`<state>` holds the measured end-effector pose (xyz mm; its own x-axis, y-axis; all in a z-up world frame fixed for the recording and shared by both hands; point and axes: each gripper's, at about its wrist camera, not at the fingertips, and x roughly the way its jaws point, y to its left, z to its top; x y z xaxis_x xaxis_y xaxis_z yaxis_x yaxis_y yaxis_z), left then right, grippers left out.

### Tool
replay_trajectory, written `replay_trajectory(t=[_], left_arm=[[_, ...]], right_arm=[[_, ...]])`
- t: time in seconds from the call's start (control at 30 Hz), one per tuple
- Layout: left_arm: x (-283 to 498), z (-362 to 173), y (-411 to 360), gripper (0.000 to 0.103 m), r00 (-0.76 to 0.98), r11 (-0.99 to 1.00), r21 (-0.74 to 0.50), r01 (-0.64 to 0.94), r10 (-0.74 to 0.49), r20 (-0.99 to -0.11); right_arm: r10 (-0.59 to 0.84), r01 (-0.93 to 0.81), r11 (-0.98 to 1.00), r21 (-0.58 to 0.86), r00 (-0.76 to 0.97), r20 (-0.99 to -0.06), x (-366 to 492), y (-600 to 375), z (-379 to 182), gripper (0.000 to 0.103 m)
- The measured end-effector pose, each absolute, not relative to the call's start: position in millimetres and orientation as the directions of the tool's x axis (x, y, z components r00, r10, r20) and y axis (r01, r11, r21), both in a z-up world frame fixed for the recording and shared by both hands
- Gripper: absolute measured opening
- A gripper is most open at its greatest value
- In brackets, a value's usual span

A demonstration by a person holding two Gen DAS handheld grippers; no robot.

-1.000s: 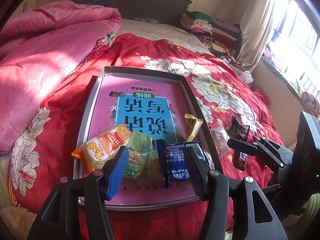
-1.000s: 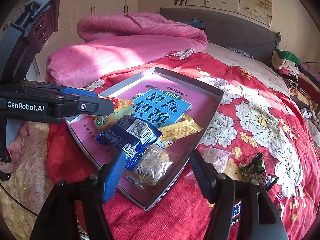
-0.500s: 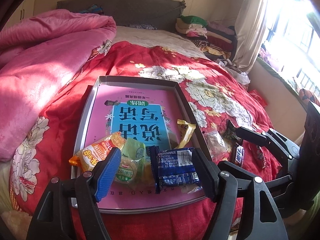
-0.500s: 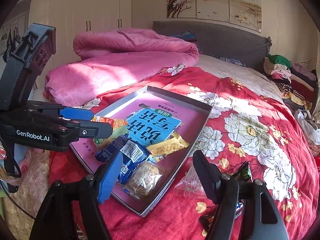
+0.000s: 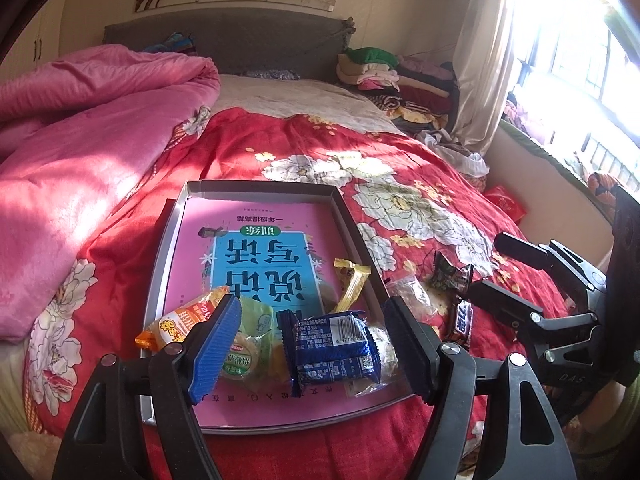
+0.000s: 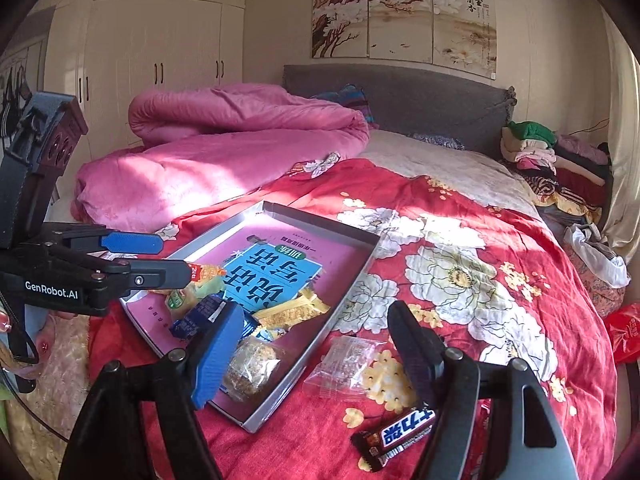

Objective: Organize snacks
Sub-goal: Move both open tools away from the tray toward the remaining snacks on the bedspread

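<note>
I see both claws spread and empty: my left claw (image 5: 316, 344) hovers over the tray (image 5: 160, 248) at lower centre, my right claw (image 6: 312, 354) above the chocolate bar (image 6: 394, 434) on the bed (image 6: 460, 248).

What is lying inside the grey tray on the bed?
The tray holds a pink book with snacks on it: an orange packet, a green one, a blue one, a yellow bar. The tray floor is hidden.
</note>
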<state>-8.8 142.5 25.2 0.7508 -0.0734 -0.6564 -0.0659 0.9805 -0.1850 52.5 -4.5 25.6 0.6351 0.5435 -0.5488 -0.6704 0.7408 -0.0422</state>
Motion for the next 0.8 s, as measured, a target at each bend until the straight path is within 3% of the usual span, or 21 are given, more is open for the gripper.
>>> replay_trajectory(t=[0.8], left_arm=[[-8.9,40.9,101.4,0.076,0.757,0.981,-0.191,0.019,-0.139,-0.638]], right_arm=[[0.391,-0.431,0.901,0.036,0.776,-0.496,80.5,-110.1,52.6,0.076]])
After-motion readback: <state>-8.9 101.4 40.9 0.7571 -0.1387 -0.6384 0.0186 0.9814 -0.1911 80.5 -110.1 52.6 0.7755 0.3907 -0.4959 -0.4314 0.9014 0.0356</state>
